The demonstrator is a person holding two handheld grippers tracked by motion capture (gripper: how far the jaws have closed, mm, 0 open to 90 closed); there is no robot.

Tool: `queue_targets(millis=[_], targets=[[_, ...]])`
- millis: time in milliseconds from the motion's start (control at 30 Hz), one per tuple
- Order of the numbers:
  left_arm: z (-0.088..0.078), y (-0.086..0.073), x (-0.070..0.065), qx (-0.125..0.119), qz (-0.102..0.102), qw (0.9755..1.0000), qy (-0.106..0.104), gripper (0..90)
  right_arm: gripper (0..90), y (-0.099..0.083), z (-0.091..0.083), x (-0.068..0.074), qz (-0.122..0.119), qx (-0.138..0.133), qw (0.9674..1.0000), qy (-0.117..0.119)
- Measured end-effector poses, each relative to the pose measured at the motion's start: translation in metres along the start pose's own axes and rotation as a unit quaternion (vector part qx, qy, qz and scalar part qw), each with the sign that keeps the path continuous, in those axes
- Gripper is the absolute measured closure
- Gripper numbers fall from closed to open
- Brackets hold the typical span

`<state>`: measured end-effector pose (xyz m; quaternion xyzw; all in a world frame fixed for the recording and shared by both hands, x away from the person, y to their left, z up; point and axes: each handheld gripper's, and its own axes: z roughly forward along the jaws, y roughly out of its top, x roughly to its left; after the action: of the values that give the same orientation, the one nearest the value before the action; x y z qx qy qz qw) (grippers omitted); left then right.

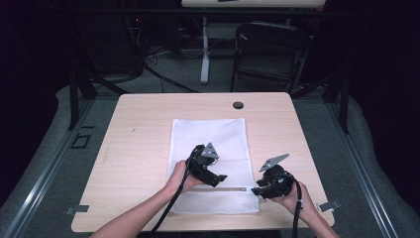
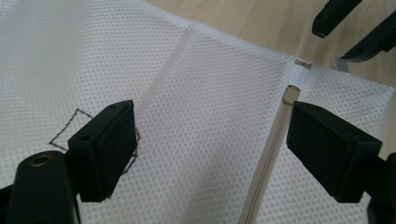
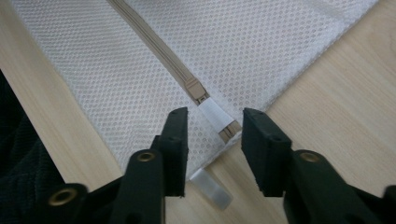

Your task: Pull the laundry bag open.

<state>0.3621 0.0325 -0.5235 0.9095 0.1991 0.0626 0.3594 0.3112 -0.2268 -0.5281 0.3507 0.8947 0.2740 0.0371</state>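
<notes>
The light wooden surface (image 1: 148, 124) stood on grey carpet (image 1: 59, 148) in a dim room whose edges fell into black. Behind the surface's far edge stood a dark folding chair (image 1: 267, 54), and left of the chair a white table leg (image 1: 204, 49). Black cables (image 1: 158, 74) trailed across the floor left of that leg.

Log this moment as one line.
left gripper: open over white mesh zipper bag | right gripper: open, straddling beige zipper end
</notes>
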Motion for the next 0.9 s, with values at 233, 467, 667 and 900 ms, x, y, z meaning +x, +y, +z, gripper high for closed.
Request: queue_targets(millis=[233,467,667,900], targets=[[0.015,0.004,-0.013,0.005,0.014,0.9992,-0.036,24.8,80.9,0.001,0.008,0.001,-0.004,0.008,1.0000,-0.003],[0.028,0.006,-0.023,0.008,0.026,0.9983,-0.051,32.0,89.4,0.002,0.017,0.000,-0.010,0.023,0.9997,-0.006],[0.039,0.007,-0.031,0.009,0.047,0.9968,-0.065,43.5,90.0,0.000,0.026,0.000,-0.004,0.040,0.9992,-0.005],[0.058,0.008,-0.038,0.024,0.063,0.9941,-0.085,57.2,90.0,-0.003,0.032,-0.001,0.005,0.045,0.9989,0.006]])
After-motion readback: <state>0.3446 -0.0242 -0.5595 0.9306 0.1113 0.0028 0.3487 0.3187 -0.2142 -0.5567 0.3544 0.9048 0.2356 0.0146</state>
